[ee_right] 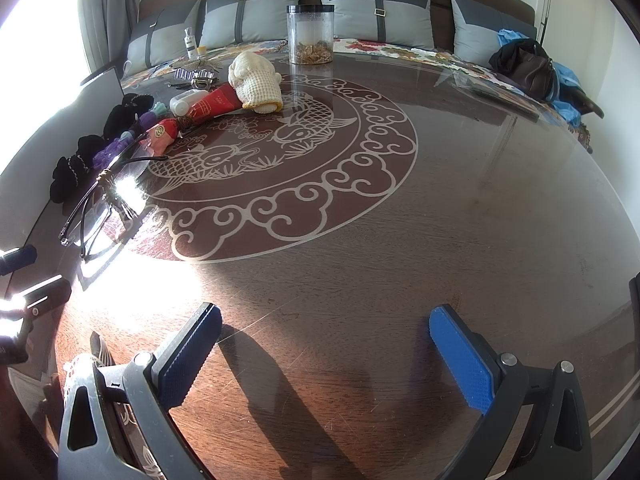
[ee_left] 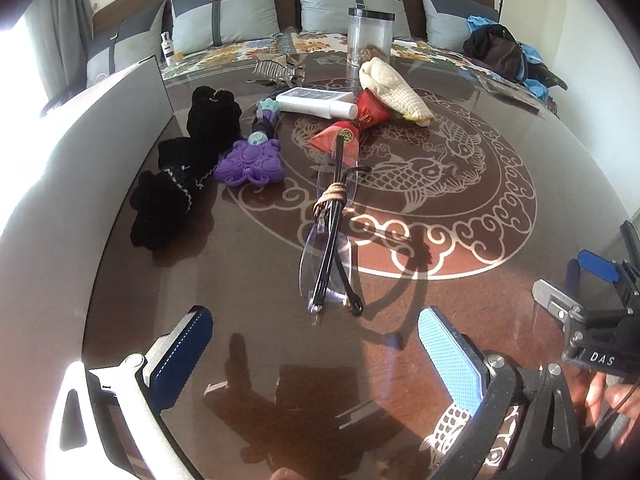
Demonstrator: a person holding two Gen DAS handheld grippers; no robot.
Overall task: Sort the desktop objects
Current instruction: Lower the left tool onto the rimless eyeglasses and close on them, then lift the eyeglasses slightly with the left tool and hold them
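1. While both tools hang low over the brown table (ee_left: 460, 280), the left gripper (ee_left: 316, 344) stands with its jaws wide apart and nothing between them; the right gripper (ee_right: 324, 344) is likewise spread wide and empty.
2. Rimless glasses (ee_left: 330, 236) lie folded on the table just ahead of the left gripper, with clear lenses, thin black arms crossed over each other and a tan cord wound round the middle.
3. Beyond the glasses, touching their far tip, sits a red pouch (ee_left: 340, 138) with a gold round emblem.
4. To the left of that lies a purple flower-shaped toy (ee_left: 250, 164), and beside it a row of black fuzzy scrunchies (ee_left: 188, 168) runs along a grey upright panel (ee_left: 80, 168).
5. Farther back, a white flat bottle (ee_left: 316, 102) lies on its side, with a cream knitted cloth (ee_left: 390, 86) draped partly over a red tube (ee_right: 216, 102).
6. A metal hair claw (ee_left: 278, 68) rests near the far edge.
7. A clear jar (ee_left: 370, 34) with a black lid stands upright behind them, brown bits at its bottom.
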